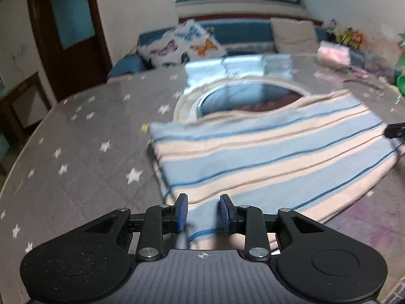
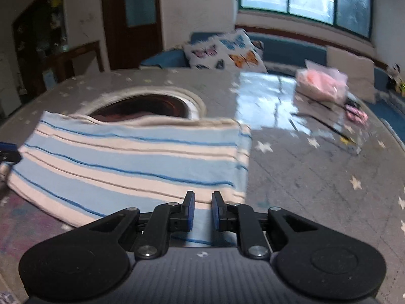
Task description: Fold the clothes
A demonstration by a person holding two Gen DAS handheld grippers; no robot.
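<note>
A folded striped garment [image 1: 265, 152], pale blue and cream with thin dark blue lines, lies flat on the grey star-print tablecloth [image 1: 76, 139]. It also shows in the right wrist view [image 2: 131, 162]. My left gripper [image 1: 203, 212] hovers over the garment's near left corner, jaws apart with nothing between them. My right gripper [image 2: 203, 210] hovers over the near right edge, jaws slightly apart and empty. The right gripper's tip [image 1: 395, 131] shows at the garment's right side in the left wrist view; the left gripper's tip [image 2: 8, 153] shows at its left side.
A round hole with a cream rim [image 1: 243, 96] is in the table behind the garment. A pink bag [image 2: 321, 83] and thin sticks [image 2: 324, 124] lie far right. A sofa with a butterfly cushion [image 1: 182, 45] stands beyond the table.
</note>
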